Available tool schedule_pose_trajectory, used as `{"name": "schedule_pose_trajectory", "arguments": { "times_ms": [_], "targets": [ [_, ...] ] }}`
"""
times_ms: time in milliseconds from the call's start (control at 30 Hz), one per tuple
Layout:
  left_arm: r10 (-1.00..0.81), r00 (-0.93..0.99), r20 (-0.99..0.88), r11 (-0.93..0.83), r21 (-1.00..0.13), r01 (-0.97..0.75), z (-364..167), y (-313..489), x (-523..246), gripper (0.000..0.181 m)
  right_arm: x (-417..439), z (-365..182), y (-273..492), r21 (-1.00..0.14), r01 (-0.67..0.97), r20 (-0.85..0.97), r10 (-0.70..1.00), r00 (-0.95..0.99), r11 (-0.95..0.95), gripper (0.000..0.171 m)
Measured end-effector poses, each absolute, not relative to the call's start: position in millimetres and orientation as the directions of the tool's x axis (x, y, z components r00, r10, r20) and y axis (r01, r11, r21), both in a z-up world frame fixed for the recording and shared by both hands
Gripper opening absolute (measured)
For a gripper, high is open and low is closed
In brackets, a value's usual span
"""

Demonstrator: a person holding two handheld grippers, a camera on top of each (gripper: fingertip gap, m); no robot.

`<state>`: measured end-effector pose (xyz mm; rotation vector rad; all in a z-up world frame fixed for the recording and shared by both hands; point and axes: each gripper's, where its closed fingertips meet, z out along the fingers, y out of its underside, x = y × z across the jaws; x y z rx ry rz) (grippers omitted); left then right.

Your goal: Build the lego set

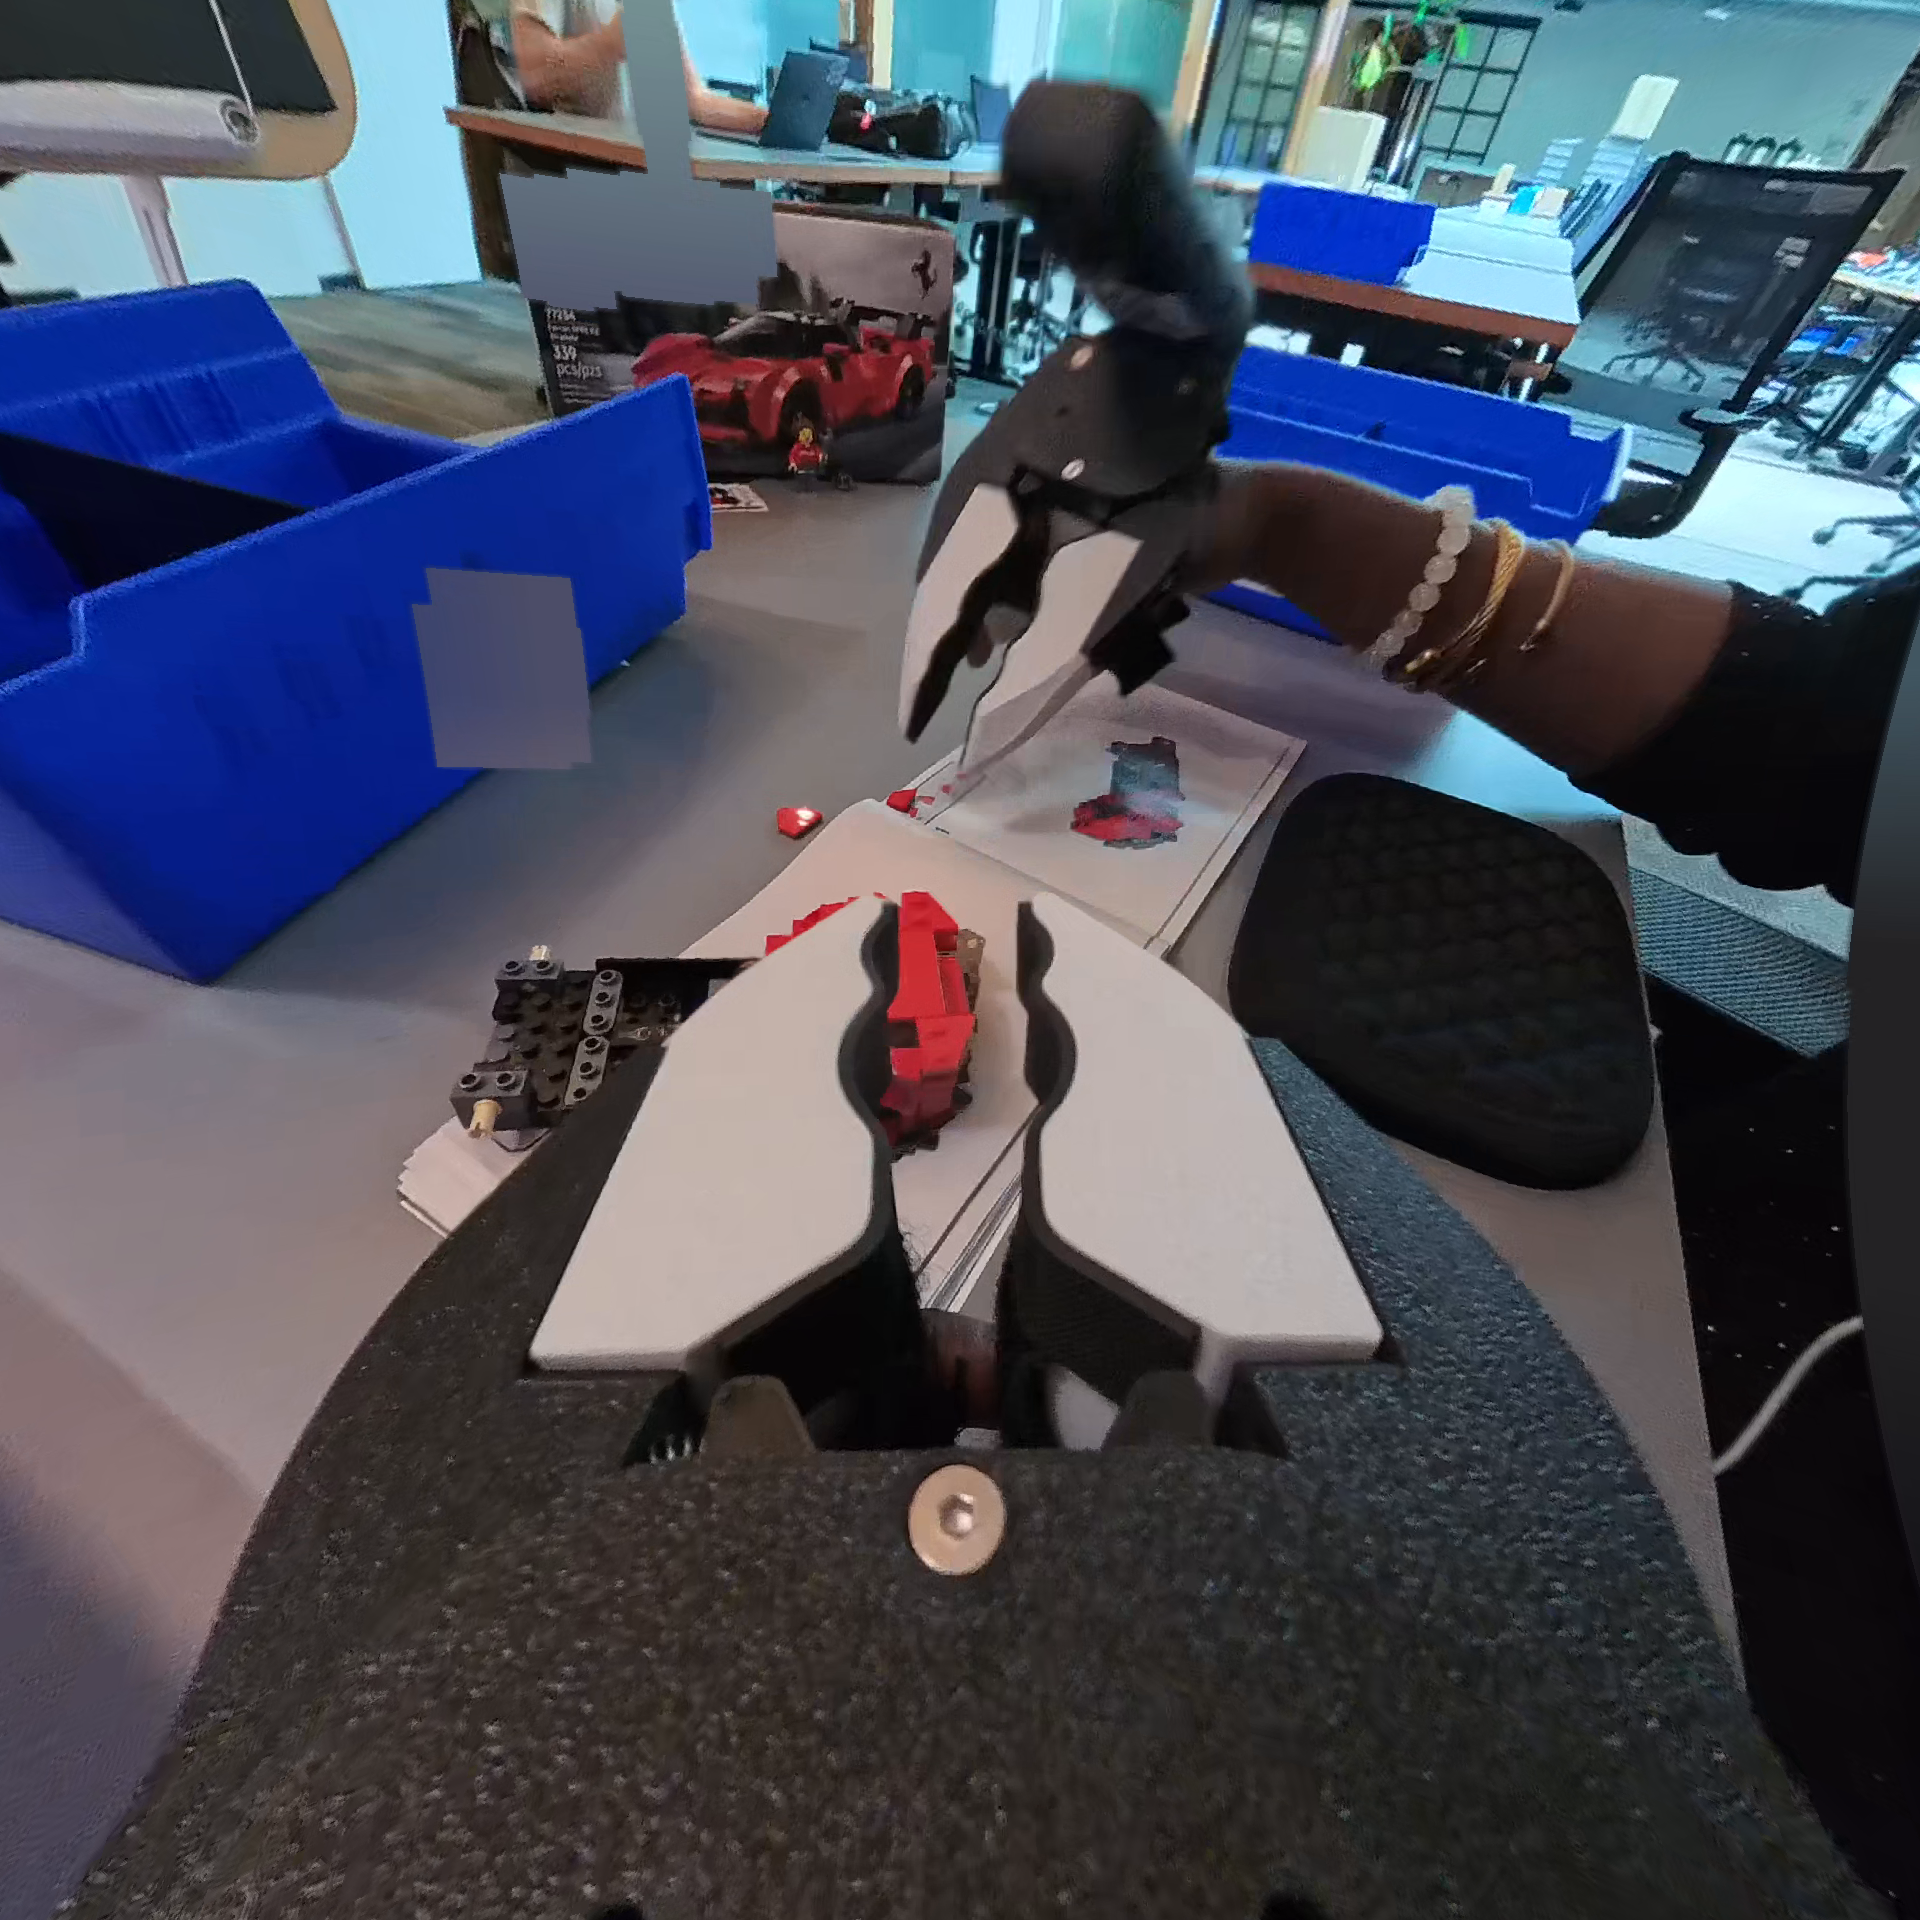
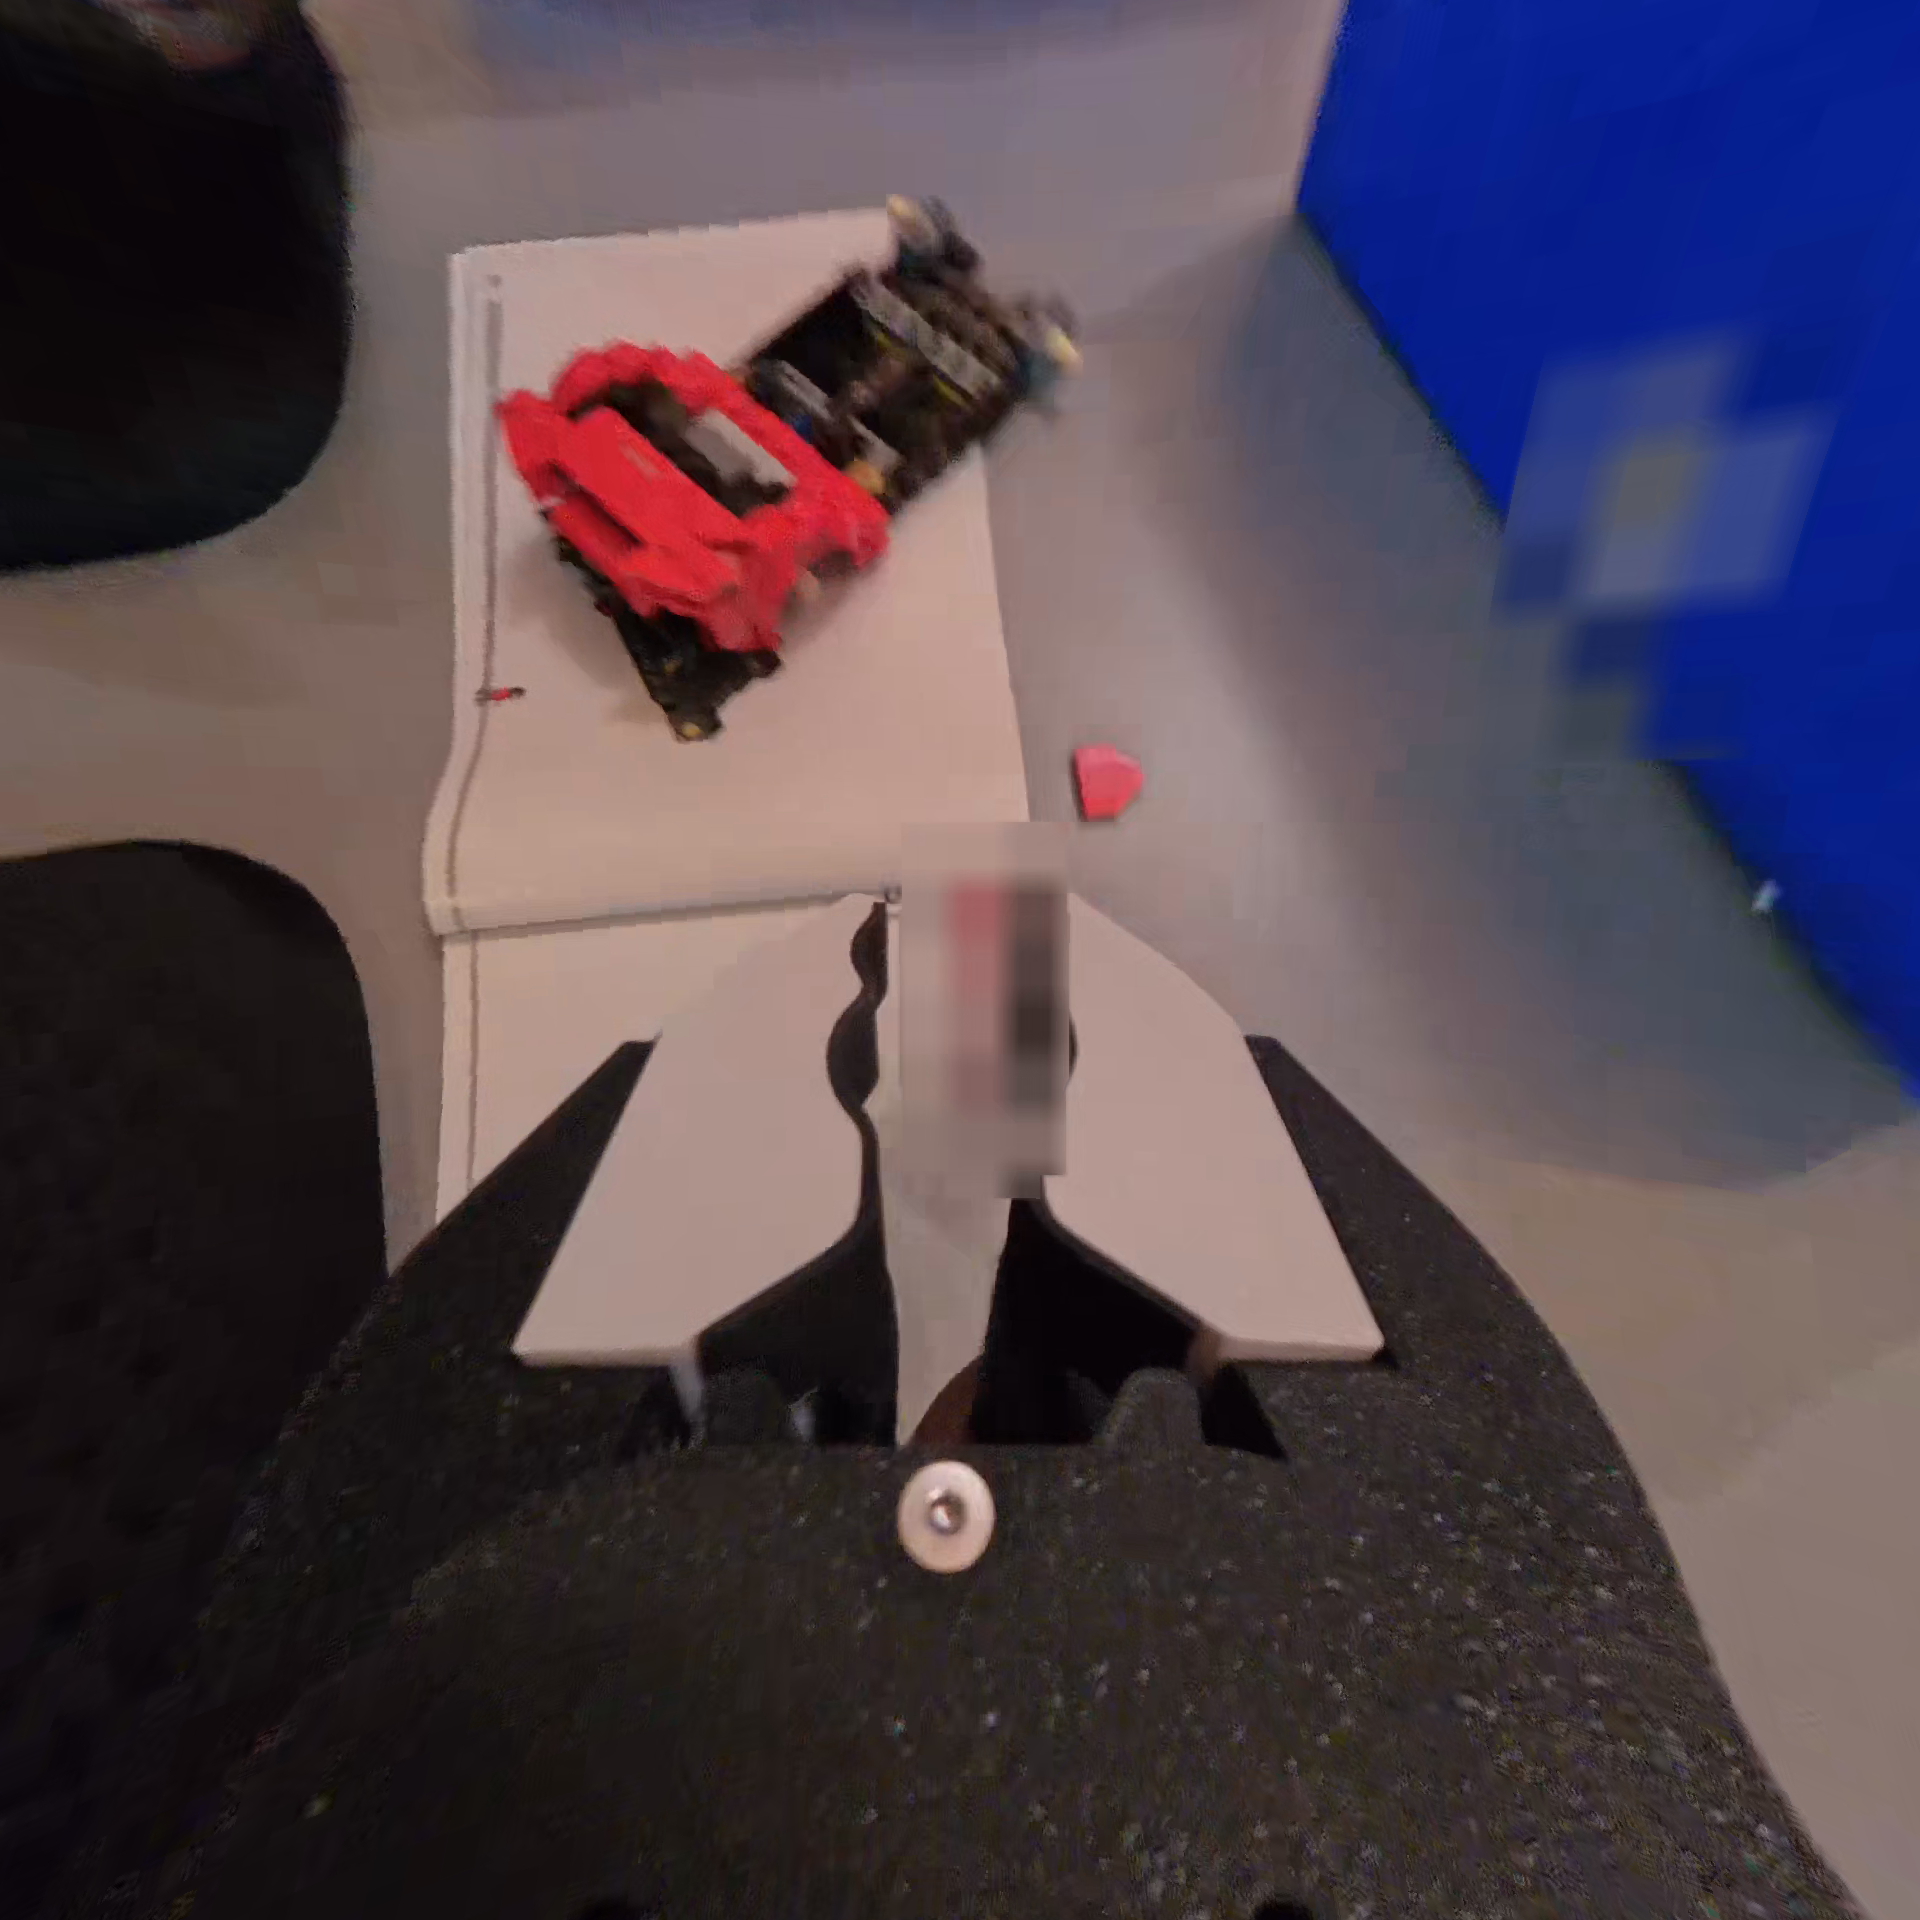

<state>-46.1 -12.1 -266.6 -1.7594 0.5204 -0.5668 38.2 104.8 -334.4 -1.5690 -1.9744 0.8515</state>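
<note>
A part-built lego car (image 1: pixel 930 1008), red body on a black chassis, lies on the open instruction booklet (image 1: pixel 935 862). My left gripper (image 1: pixel 958 914) is open and empty, and the car shows through the gap between its fingers. My right gripper (image 1: pixel 966 748) is farther back and shut on the edge of a booklet page (image 1: pixel 1195 790), holding it lifted. In the right wrist view the page (image 2: pixel 935 1247) runs between the fingers of my right gripper (image 2: pixel 977 904). The car (image 2: pixel 686 499) lies beyond on the booklet (image 2: pixel 727 810). A small loose red piece (image 1: pixel 798 821) (image 2: pixel 1107 781) lies on the table beside the booklet.
A large blue bin (image 1: pixel 312 623) (image 2: pixel 1610 312) stands left of the booklet. A black padded cushion (image 1: pixel 1444 977) (image 2: pixel 156 1143) lies to its right. The lego set's box (image 1: pixel 810 364) stands at the back, with another blue bin (image 1: pixel 1403 436) behind my right gripper. Spacing between my two grippers at the tips: around 15 cm. The small loose red piece (image 2: pixel 1107 781) sits 5 cm or so from the ends of my right fingers. The left camera catches it too, in the left wrist view (image 1: pixel 799 816).
</note>
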Motion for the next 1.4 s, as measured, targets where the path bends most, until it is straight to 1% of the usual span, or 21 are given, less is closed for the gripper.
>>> {"name": "schedule_pose_trajectory", "arguments": {
  "times_ms": [67,167,200,333,400,467,600,700,800,900,967,1033,1167,1400],
  "targets": [
    [-0.613,0.783,0.108,-0.234,-0.971,-0.050,-268,-13,-45,0.021,39,-348,110,-0.694,0.716,-0.072,0.981,-0.179,0.079,0.025],
    [-0.615,0.780,0.110,-0.227,-0.973,-0.041,-267,-13,-46,0.021,36,-357,115,-0.685,0.726,-0.067,0.987,-0.145,0.060,0.024],
    [-0.617,0.778,0.115,-0.227,-0.973,-0.037,-267,-13,-46,0.021,35,-359,117,-0.683,0.728,-0.070,0.988,-0.137,0.053,0.021],
    [-0.620,0.772,0.138,-0.239,-0.971,-0.019,-267,-13,-47,0.021,31,-360,115,-0.683,0.730,-0.117,0.980,-0.164,0.041,0.009],
    [-0.621,0.770,0.147,-0.243,-0.970,-0.011,-268,-13,-47,0.021,31,-360,114,-0.677,0.734,-0.130,0.975,-0.182,0.047,0.008],
    [-0.620,0.769,0.154,-0.245,-0.970,-0.004,-268,-12,-48,0.021,32,-359,113,-0.678,0.729,-0.108,0.969,-0.224,0.093,0.008],
    [-0.617,0.769,0.167,-0.247,-0.969,0.012,-266,-12,-49,0.021,30,-335,100,-0.746,0.631,-0.021,0.938,-0.346,0.216,0.008],
    [-0.602,0.776,0.189,-0.250,-0.967,0.042,-264,-10,-51,0.018,25,-304,79,-0.782,0.506,0.121,0.886,-0.448,0.363,0.008],
    [-0.629,0.721,0.293,-0.289,-0.948,0.133,-254,-12,-39,0.016,16,-272,48,-0.761,0.375,0.291,0.796,-0.531,0.529,0.008],
    [-0.637,0.660,0.397,-0.350,-0.913,0.211,-246,-11,-22,0.015,6,-248,20,-0.712,0.299,0.408,0.721,-0.560,0.635,0.008],
    [-0.640,0.634,0.435,-0.357,-0.898,0.257,-241,-8,-12,0.015,-3,-237,11,-0.689,0.292,0.464,0.713,-0.526,0.664,0.008],
    [-0.635,0.627,0.452,-0.325,-0.892,0.314,-233,-5,-8,0.016,-12,-229,7,-0.692,0.303,0.496,0.736,-0.461,0.655,0.008],
    [-0.634,0.609,0.477,-0.201,-0.862,0.466,-212,-2,-12,0.015,-23,-219,-3,-0.760,0.284,0.497,0.804,-0.326,0.585,0.008],
    [-0.615,0.578,0.536,-0.236,-0.825,0.514,-214,-2,-16,0.016,-23,-215,-2,-0.793,0.247,0.519,0.830,-0.206,0.557,0.008]
  ]
}}
